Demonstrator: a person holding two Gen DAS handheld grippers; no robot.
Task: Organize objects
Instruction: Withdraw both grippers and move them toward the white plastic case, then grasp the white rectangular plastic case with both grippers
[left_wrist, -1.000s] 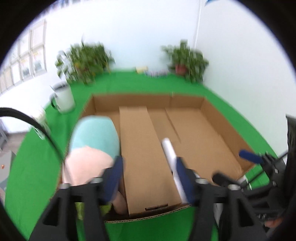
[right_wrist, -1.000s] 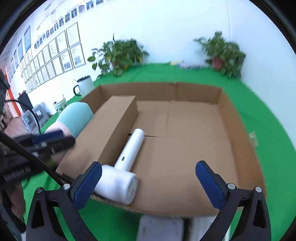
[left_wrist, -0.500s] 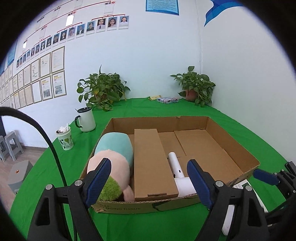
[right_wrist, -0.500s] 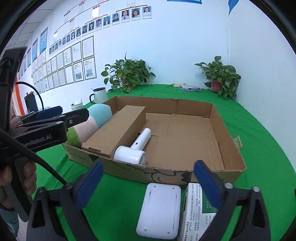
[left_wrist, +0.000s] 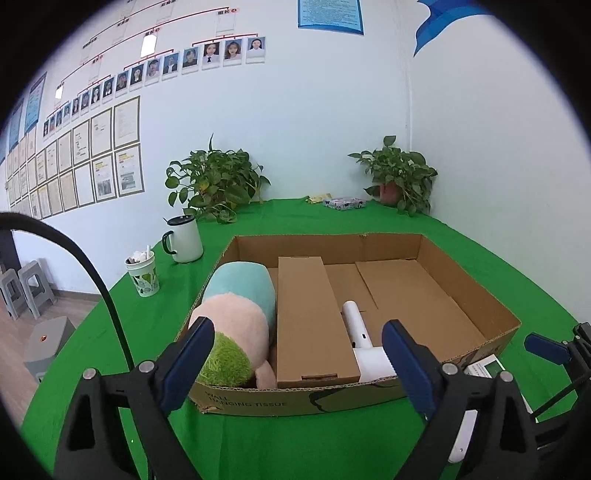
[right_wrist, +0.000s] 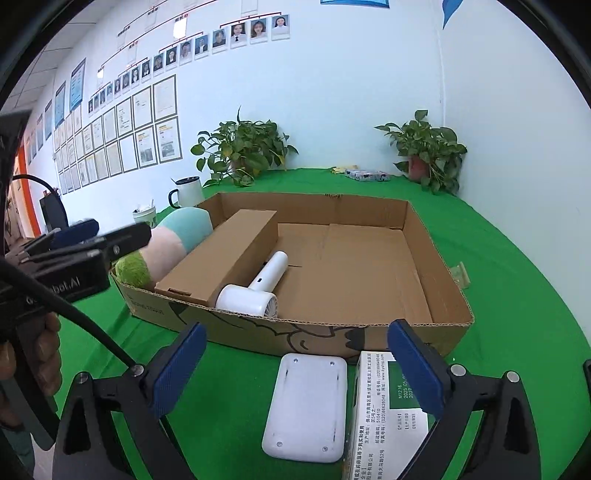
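Between placements: both hand-held grippers, left (left_wrist: 297, 363) and right (right_wrist: 295, 373), spread, empty. Next, closing right on pad (right_wrist: 306, 404) just ahead, then into box (right_wrist: 436, 295) beyond.

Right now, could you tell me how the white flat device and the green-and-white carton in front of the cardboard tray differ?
The white flat device has rounded corners and a plain face with small screws; the green-and-white carton is square-edged and covered in print. The device sits between the open right gripper's fingers; the carton lies under its right finger. Both lie flat on the green cloth outside the cardboard tray.
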